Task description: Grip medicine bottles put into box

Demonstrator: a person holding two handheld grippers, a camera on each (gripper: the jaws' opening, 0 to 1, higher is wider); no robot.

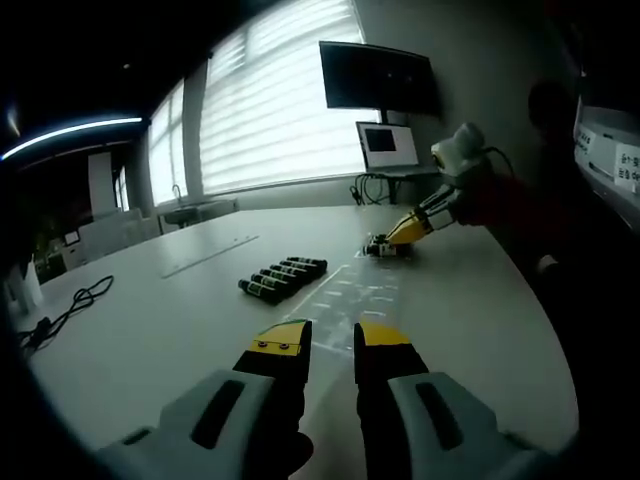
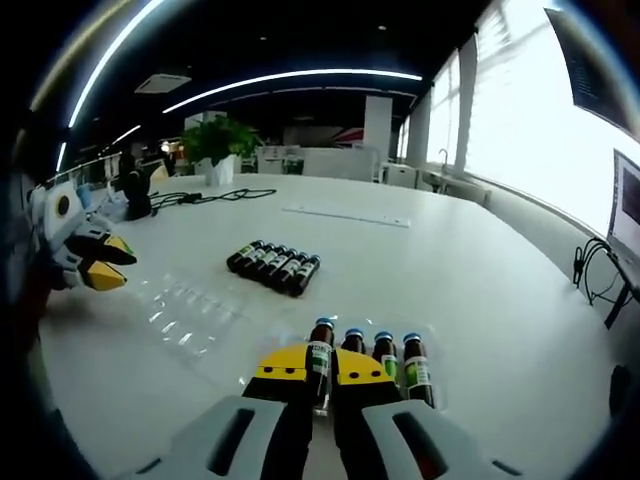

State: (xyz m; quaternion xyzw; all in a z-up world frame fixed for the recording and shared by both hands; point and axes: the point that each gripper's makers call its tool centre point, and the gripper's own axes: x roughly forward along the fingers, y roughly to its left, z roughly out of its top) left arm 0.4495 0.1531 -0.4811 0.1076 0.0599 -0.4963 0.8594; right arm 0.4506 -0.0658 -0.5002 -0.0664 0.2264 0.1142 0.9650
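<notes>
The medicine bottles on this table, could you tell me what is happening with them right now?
A person works with two hand-held grippers over a white table. The right hand-held gripper is closed on the leftmost of four upright medicine bottles standing in a row. The left hand-held gripper hovers open and empty. A group of six bottles lies side by side further out, beside a clear plastic tray.

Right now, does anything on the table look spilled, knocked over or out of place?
Nothing stands out. Six bottles lie side by side in a neat row on the table, and four more stand upright in a line, the right claw closed on the leftmost one.
</notes>
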